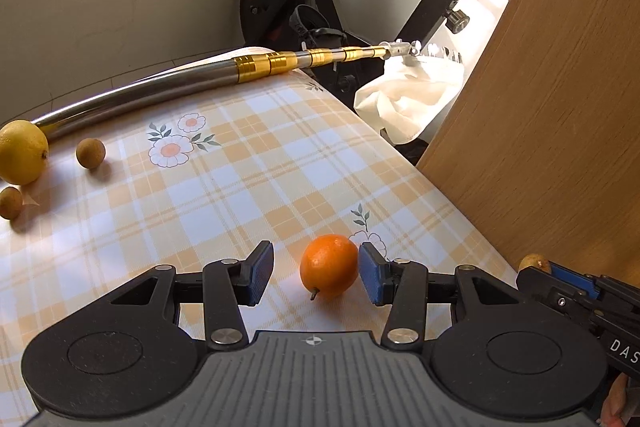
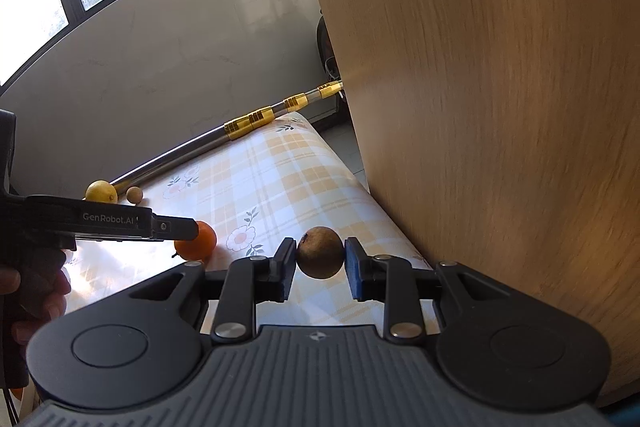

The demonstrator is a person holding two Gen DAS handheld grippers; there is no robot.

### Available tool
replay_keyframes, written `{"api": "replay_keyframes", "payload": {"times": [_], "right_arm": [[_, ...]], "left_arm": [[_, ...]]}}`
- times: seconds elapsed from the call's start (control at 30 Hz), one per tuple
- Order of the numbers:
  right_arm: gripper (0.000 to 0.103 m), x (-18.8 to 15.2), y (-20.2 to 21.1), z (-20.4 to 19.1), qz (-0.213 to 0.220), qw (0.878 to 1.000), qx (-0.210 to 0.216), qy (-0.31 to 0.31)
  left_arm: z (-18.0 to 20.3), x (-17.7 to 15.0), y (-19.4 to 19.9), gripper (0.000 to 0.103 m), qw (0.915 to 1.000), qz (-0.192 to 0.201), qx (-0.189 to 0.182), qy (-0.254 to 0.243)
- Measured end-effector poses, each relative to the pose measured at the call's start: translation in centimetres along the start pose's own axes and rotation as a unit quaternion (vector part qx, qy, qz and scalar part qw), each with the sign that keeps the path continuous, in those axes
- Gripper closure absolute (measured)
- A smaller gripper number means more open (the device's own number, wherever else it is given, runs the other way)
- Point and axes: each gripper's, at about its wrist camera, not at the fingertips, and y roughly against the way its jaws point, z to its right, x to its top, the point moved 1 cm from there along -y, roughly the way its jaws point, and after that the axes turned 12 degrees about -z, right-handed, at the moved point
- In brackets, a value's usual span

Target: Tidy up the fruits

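Note:
A small orange fruit (image 1: 329, 265) lies on the checked tablecloth (image 1: 240, 187) between the open fingers of my left gripper (image 1: 316, 277); its right pad touches the fruit, the left pad stands apart. My right gripper (image 2: 320, 261) is shut on a brown longan (image 2: 320, 257) and holds it above the cloth near the table's right edge. It also shows at the right of the left wrist view (image 1: 534, 262). A yellow lemon (image 1: 22, 151) and two more longans (image 1: 91, 153) (image 1: 10, 202) lie at the far left. The orange fruit (image 2: 198, 235) shows in the right wrist view too.
A steel pole with gold bands (image 1: 256, 67) lies along the table's far edge. A wooden panel (image 1: 552, 107) stands close on the right. An exercise bike (image 1: 292, 7) and a white cloth (image 1: 408, 99) are beyond the table.

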Motion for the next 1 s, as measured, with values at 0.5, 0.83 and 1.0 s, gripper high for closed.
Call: {"api": "replay_keyframes", "payload": {"times": [0.5, 0.83, 1.0], "right_arm": [[0.074, 0.0, -0.2, 0.2, -0.006, 1.000, 0.006, -0.008], [0.074, -0.2, 0.6, -2.1, -0.009, 1.000, 0.021, 0.003], [0.074, -0.6, 1.4, -4.9, -0.011, 0.999, 0.038, 0.024]], "left_arm": [[-0.4, 0.3, -1.9, 0.067, 0.9988, -0.002, 0.039, -0.028], [-2.2, -2.6, 5.0, 0.067, 0.9994, 0.024, 0.020, -0.012], [-5.3, -5.0, 10.9, 0.067, 0.9989, 0.040, 0.022, 0.008]]}}
